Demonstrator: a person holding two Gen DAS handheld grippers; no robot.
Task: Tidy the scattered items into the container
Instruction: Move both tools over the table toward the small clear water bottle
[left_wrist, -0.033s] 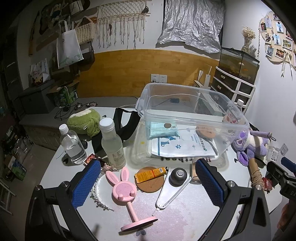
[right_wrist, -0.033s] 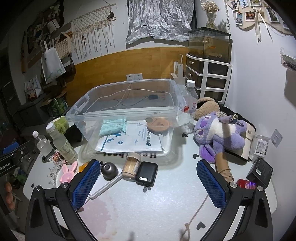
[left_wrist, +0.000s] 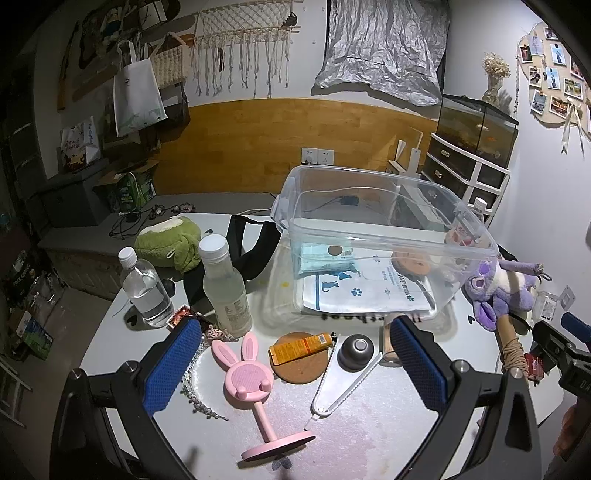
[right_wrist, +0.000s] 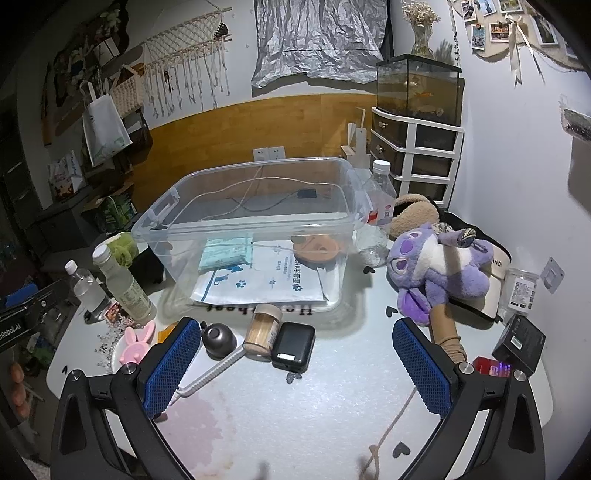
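1. My left gripper (left_wrist: 295, 365) is spread wide and holds nothing; it hangs over the near edge of the table (right_wrist: 332, 406). The pink rabbit stand (left_wrist: 245, 376) lies between its fingers, with the orange tube (left_wrist: 301, 345) on a cork coaster (left_wrist: 299, 363) just beside.
2. The clear box (left_wrist: 369, 236) stands in the middle of the table and already has a blue packet, a white bag and a round brown thing inside. Many items lie outside it, so I judge the tidying is partly done.
3. For a good grasp I would take the rabbit stand at its thin stem, not at the wide head.
4. My right gripper (right_wrist: 295, 369) is also wide and empty, near the black case (right_wrist: 293, 347) and the small jar (right_wrist: 264, 326).
5. The purple plush (right_wrist: 439, 269) sits at the right edge.
6. Hard to see: the bag's text is too blurred to read, and the small things behind the two bottles (left_wrist: 184, 280) are partly covered.
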